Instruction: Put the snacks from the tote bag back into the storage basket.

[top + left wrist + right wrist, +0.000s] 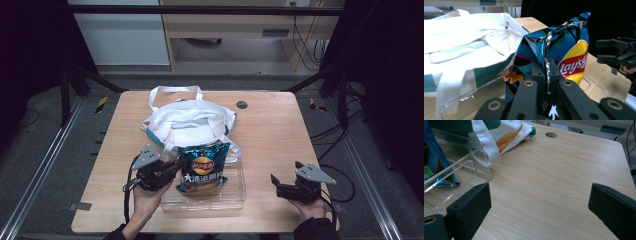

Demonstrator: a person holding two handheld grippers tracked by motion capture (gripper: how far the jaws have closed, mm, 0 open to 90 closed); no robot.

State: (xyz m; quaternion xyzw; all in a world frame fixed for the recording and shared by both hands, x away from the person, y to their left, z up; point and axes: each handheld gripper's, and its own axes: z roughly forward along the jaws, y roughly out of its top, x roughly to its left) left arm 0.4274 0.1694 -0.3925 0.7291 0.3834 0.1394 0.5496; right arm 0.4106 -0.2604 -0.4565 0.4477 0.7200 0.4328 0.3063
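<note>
Clearly, "Lay's" shows on the blue chip bag (pixel 564 50).

bench (pixel 280 135): light wood, rounded corners, dark round plug (pixel 242 104) near far edge | floor (pixel 45 165): grey carpet; metal rails (pixel 40 170) either side | rear: wooden desk (pixel 225 25); cables (pixel 312 50) hanging | sides: dark

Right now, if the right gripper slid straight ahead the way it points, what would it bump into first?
Probably nothing soon: between the right gripper's open jaws lies bare table; the clear tray and tote bag sit off to one side.
</note>
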